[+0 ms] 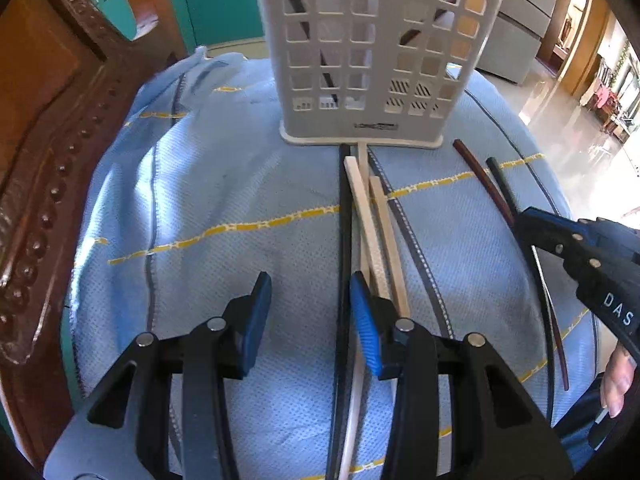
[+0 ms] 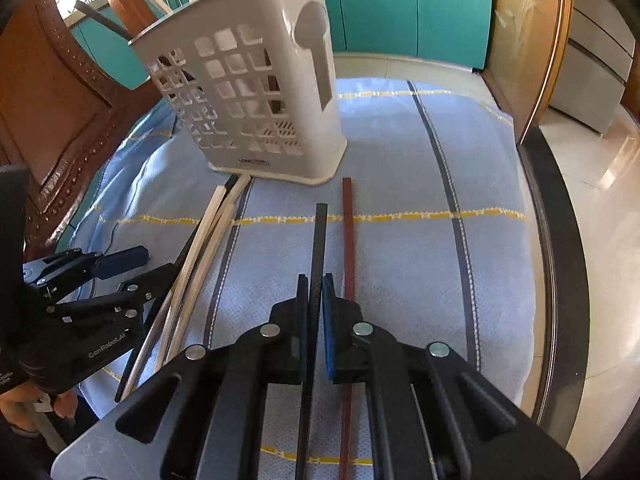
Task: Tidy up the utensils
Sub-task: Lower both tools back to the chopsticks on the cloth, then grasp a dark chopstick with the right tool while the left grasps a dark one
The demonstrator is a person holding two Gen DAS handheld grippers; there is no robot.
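Note:
A white perforated utensil holder (image 1: 376, 52) (image 2: 256, 96) stands upright on the blue cloth, with a few sticks inside. In front of it lie a black chopstick (image 1: 345, 216) and pale wooden chopsticks (image 1: 370, 216) (image 2: 212, 224). My left gripper (image 1: 310, 312) (image 2: 132, 268) is open, low over the cloth, its right pad beside the pale chopsticks. My right gripper (image 2: 316, 300) (image 1: 536, 224) is shut on a black chopstick (image 2: 320, 240) (image 1: 502, 184). A dark red chopstick (image 2: 348, 240) (image 1: 480, 176) lies just right of it.
A blue striped cloth (image 1: 240, 200) (image 2: 400, 200) covers the round table. A carved wooden chair back (image 1: 48, 120) (image 2: 48, 100) stands at the left. Teal cabinets (image 2: 400, 0) are behind. The table's dark rim (image 2: 560, 240) runs along the right, with shiny floor beyond.

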